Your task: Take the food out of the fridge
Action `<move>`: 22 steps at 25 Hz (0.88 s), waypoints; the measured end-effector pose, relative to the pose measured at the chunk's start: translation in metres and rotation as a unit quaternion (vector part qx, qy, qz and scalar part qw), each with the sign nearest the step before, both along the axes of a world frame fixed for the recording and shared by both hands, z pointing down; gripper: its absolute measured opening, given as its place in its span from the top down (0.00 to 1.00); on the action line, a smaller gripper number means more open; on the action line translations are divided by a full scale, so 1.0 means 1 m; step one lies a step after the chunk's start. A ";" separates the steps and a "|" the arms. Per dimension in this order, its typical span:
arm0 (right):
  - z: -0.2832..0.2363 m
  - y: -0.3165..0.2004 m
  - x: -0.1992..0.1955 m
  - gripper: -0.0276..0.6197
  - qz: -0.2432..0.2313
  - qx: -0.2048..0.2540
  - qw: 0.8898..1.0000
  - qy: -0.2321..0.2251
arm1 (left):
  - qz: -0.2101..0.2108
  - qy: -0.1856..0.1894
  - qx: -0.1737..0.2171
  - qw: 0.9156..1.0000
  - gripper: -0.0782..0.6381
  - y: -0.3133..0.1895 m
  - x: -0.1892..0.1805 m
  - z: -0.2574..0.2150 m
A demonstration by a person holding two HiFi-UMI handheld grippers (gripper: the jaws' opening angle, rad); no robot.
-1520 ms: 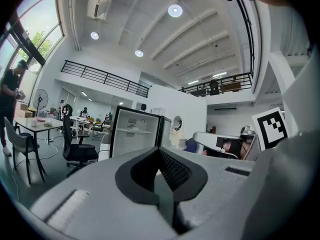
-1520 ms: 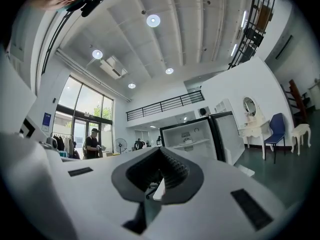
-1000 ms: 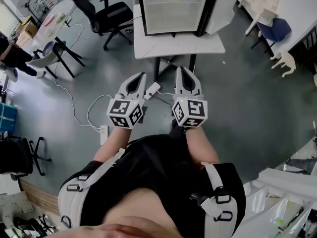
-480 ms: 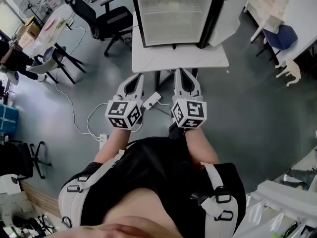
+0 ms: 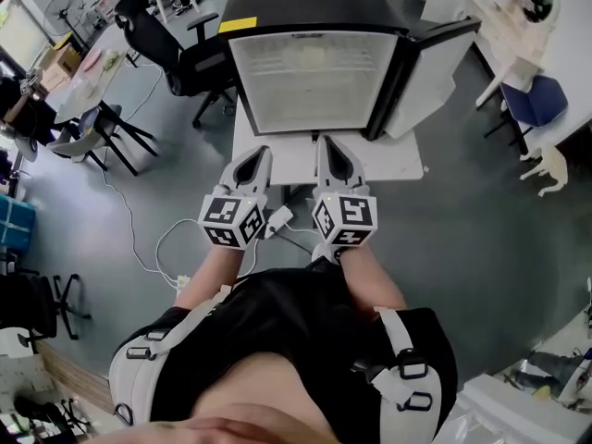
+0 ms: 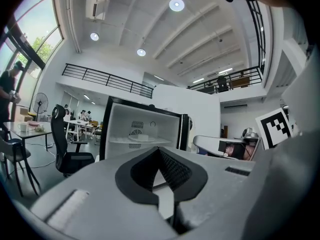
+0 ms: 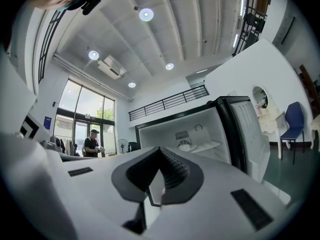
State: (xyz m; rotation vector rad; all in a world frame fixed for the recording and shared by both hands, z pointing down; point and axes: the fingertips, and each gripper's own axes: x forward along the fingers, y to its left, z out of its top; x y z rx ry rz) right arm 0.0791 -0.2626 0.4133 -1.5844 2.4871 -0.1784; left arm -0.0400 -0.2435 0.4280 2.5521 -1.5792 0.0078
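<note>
A small fridge [image 5: 310,67] stands on a white table [image 5: 277,160] straight ahead, its door [image 5: 435,58] swung open to the right. Inside it is white, with one shelf [image 6: 135,140]; a pale flat thing lies on it, too small to make out. My left gripper [image 5: 262,153] and right gripper [image 5: 326,143] are held side by side, level, over the table's front edge, pointing at the fridge. In the left gripper view the left gripper [image 6: 160,151] is shut and empty. The right gripper [image 7: 160,151] is shut and empty too, with the fridge [image 7: 200,131] beyond it.
A black office chair [image 5: 176,40] stands left of the table. A power strip and cables [image 5: 277,218] lie on the floor under the grippers. A blue chair [image 5: 536,95] and white desk are at the right. A person [image 7: 92,144] stands far off by the windows.
The fridge and table have come much closer and larger in the head view. Both grippers, still shut, went forward from over the floor to the table's front edge.
</note>
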 end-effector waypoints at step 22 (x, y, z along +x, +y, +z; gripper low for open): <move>0.000 -0.132 0.010 0.94 0.003 -0.045 0.997 -0.068 | -0.002 -0.002 -0.010 1.000 0.89 -0.124 0.008 -0.006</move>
